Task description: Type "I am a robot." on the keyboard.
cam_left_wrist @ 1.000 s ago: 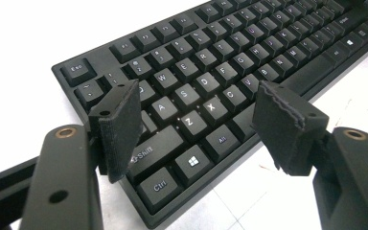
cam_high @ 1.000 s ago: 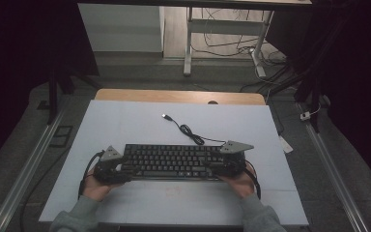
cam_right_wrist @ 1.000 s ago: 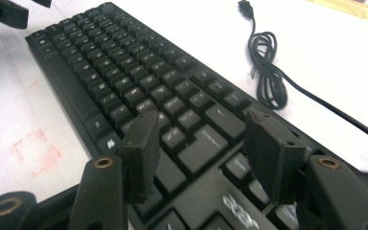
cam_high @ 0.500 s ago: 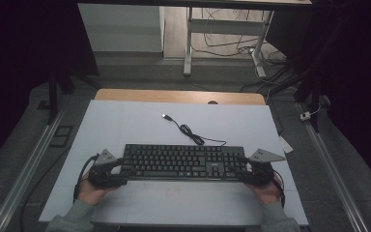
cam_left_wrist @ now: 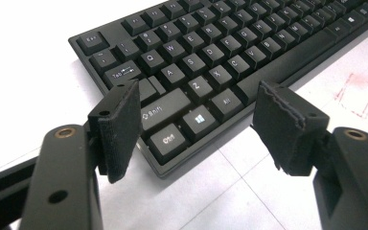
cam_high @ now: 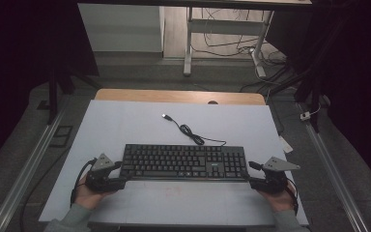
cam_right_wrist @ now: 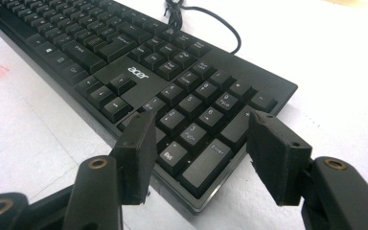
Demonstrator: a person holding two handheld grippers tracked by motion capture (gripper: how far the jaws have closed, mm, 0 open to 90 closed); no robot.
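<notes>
A black Acer keyboard [cam_high: 185,162] lies flat on the white table [cam_high: 125,121], its cable [cam_high: 188,130] curling away toward the far edge. The left gripper [cam_high: 118,175] sits at the keyboard's left front corner with jaws wide, not pressing it. The right gripper [cam_high: 251,174] is at the right front corner; its jaws have just been opening and straddle the corner without gripping.
</notes>
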